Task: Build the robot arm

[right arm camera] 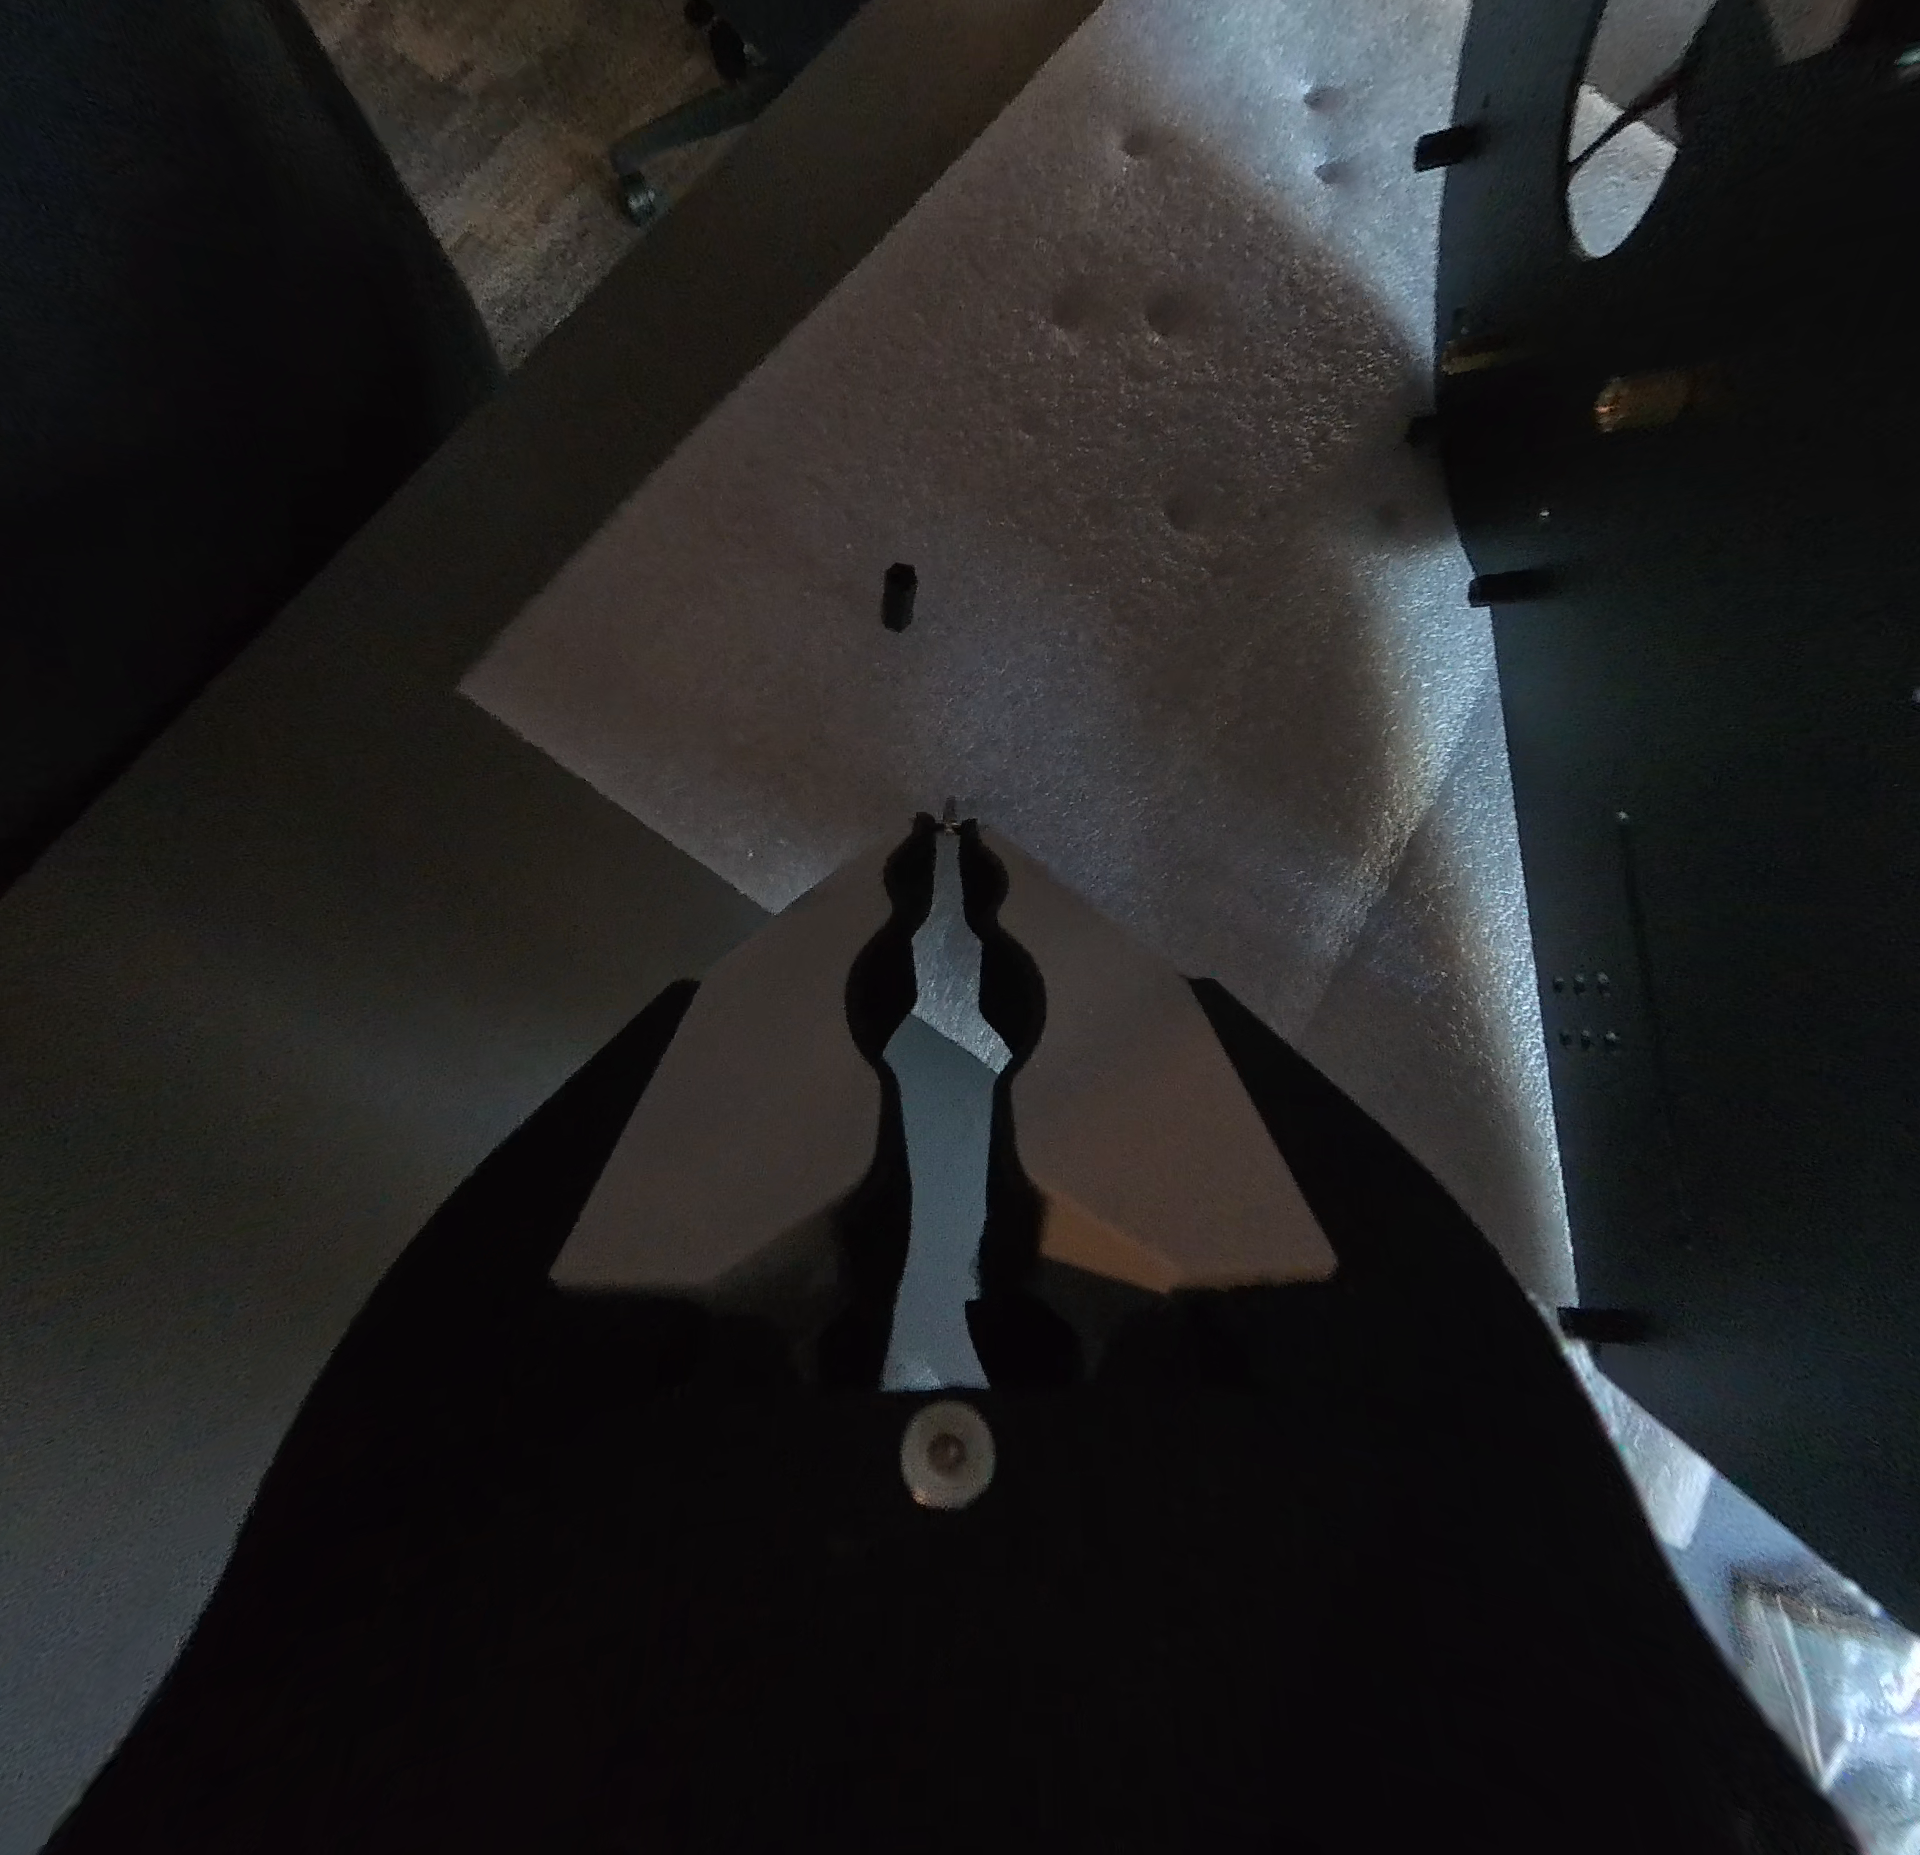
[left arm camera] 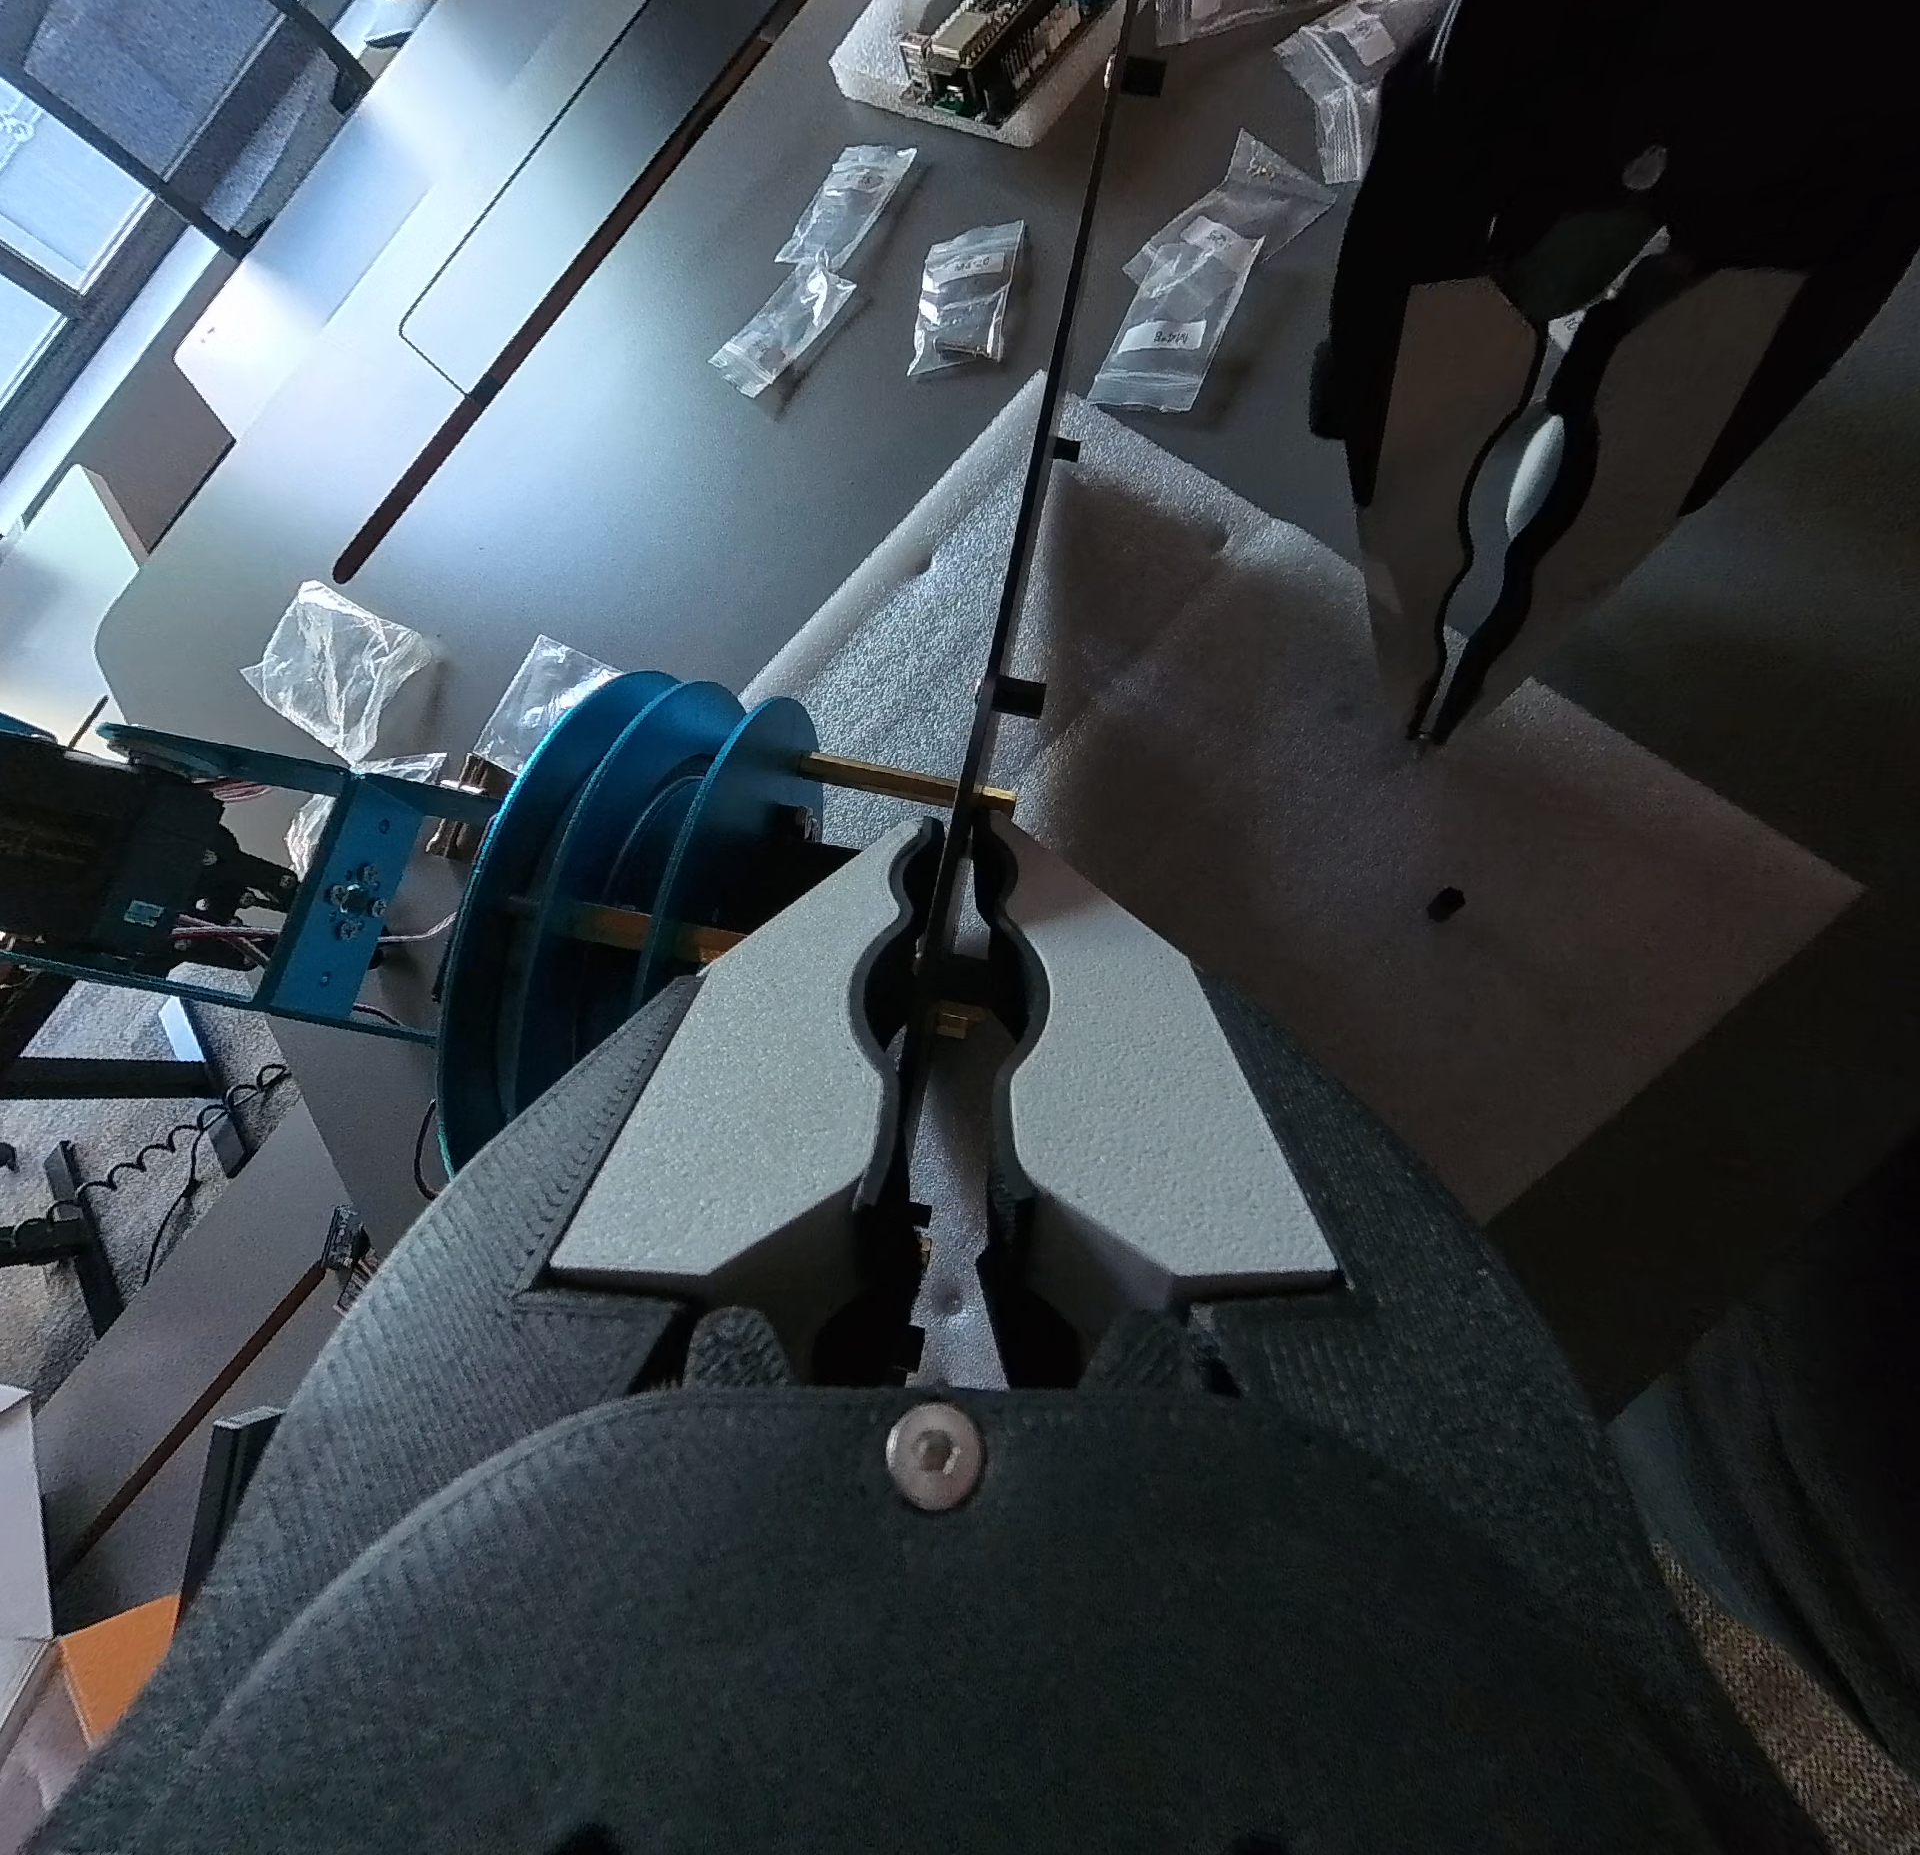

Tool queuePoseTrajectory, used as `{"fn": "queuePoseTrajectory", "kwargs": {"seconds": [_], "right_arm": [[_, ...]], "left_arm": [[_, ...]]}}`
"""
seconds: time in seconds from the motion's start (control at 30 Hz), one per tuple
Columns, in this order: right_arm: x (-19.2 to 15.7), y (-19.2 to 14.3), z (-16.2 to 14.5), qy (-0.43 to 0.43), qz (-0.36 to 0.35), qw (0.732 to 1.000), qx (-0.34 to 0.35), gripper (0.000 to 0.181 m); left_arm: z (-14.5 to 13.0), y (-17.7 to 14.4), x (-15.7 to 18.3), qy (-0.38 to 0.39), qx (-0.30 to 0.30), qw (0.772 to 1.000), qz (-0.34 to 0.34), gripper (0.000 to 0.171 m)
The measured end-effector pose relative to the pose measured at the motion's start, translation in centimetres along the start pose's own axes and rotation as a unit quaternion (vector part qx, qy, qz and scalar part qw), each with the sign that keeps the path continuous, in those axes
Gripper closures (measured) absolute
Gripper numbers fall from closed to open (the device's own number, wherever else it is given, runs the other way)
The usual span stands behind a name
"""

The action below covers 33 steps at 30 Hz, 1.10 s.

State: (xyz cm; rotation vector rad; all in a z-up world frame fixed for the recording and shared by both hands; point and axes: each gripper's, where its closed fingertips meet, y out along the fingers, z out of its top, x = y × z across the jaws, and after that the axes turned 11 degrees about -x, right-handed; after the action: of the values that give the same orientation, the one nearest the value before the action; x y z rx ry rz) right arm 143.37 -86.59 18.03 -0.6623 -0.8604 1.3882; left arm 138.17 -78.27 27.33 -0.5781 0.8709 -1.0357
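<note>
Both tongs clamped: left tongs (left arm camera: 951,839) on black panel (left arm camera: 1049,434), right tongs (right arm camera: 940,831) on tiny screw (right arm camera: 948,818).

close wrist views, shared foam sheet (right arm camera: 1091,558)

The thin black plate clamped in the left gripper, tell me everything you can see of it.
The black plate is a thin, flat, dark sheet, seen edge-on in the left wrist view. It stands on edge over the white foam sheet. Small black posts stick out of one face, and brass rods join it to the blue discs. The left gripper has its jaws shut on its edge.
</note>
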Motion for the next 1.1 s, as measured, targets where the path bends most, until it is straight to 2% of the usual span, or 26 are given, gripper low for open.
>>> {"fn": "queuePoseTrajectory", "kwargs": {"seconds": [0.1, 0.2, 0.33, 0.47, 0.6, 0.73, 1.1], "right_arm": [[1.3, -0.7, 0.3, 0.053, -0.046, 0.997, 0.022, 0.178], [3.0, -2.1, 0.9, 0.153, -0.110, 0.979, 0.074, 0.179], [5.1, -4.1, 1.6, 0.301, -0.185, 0.923, 0.156, 0.178], [6.8, -5.7, 2.3, 0.380, -0.239, 0.867, 0.217, 0.178], [8.0, -6.6, 2.6, 0.403, -0.286, 0.832, 0.253, 0.178], [8.7, -6.5, 2.5, 0.415, -0.310, 0.817, 0.253, 0.178], [9.7, -6.8, 3.1, 0.417, -0.326, 0.802, 0.275, 0.178]], "left_arm": [[0.0, 0.0, 0.0, 0.000, 0.000, 1.000, 0.000, 0.167], [0.0, 0.0, 0.0, -0.001, 0.000, 1.000, 0.000, 0.167], [0.0, 0.0, 0.0, -0.002, 0.001, 1.000, 0.001, 0.167], [0.0, 0.0, 0.0, -0.004, 0.002, 1.000, 0.002, 0.167], [0.0, 0.0, 0.0, -0.002, 0.003, 1.000, 0.002, 0.167], [0.0, 0.0, 0.0, 0.001, 0.002, 1.000, 0.001, 0.167], [0.0, -0.1, 0.0, 0.004, 0.005, 1.000, 0.000, 0.167]]}}
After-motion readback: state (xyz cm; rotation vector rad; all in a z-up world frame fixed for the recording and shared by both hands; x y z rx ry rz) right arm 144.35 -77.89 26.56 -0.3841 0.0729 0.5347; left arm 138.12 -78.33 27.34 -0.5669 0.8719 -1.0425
